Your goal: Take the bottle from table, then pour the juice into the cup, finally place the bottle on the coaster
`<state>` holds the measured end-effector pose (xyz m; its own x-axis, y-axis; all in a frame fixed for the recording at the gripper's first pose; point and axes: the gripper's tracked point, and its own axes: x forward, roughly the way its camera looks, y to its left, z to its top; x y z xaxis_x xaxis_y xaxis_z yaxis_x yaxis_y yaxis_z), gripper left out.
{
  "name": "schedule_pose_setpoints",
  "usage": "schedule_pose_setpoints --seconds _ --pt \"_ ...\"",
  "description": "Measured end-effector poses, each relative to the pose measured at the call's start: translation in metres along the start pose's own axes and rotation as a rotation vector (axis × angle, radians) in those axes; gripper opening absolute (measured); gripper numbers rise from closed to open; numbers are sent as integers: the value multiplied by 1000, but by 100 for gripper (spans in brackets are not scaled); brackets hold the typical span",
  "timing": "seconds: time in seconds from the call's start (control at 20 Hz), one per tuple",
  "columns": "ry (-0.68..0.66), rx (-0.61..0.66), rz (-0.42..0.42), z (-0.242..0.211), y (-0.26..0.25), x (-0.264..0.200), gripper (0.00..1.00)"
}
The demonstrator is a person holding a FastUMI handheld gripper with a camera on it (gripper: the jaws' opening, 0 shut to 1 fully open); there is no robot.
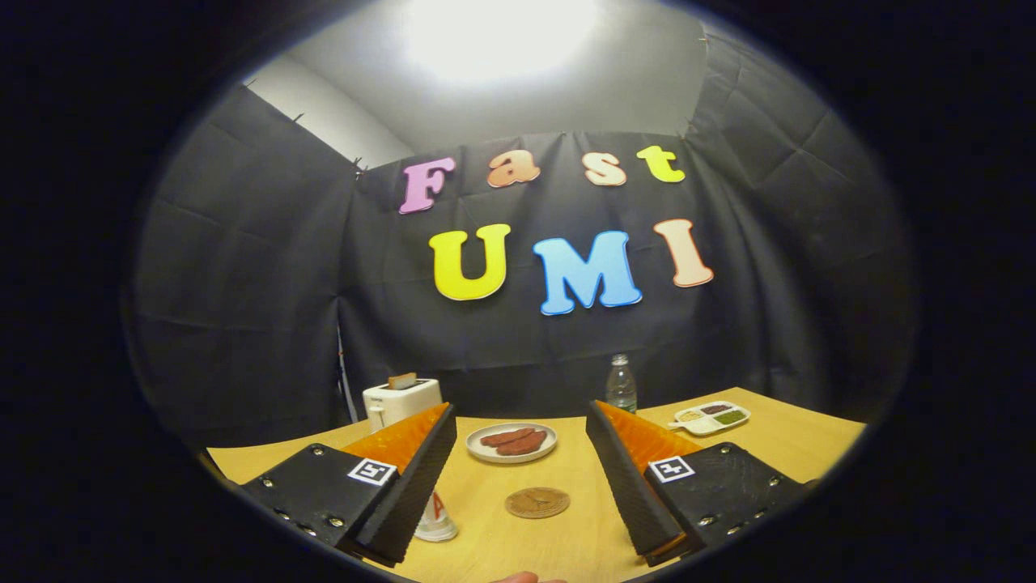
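A clear plastic bottle stands upright at the far edge of the wooden table, beyond my right finger. A round brown coaster lies flat on the table between my fingers. A white cup with a red mark stands by my left finger, which partly hides it. My gripper hovers above the table, open, with nothing between its fingers.
A white plate with reddish sausages sits beyond the coaster. A white toaster with a slice in it stands at the far left. A small divided dish with sauces lies at the far right. A fingertip shows at the near edge.
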<state>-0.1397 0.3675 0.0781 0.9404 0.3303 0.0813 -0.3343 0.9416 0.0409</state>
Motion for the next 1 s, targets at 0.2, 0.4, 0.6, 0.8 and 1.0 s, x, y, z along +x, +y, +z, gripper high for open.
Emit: schedule_pose_setpoints --seconds 0.2,0.4,0.6,0.8,1.0 --pt "58 -47 76 -34 50 4 98" --pt "101 -47 137 -65 85 16 98" --pt "161 -42 130 -98 93 32 98" --pt "228 -39 124 -130 95 45 96" --pt "276 -49 110 -150 93 53 89"
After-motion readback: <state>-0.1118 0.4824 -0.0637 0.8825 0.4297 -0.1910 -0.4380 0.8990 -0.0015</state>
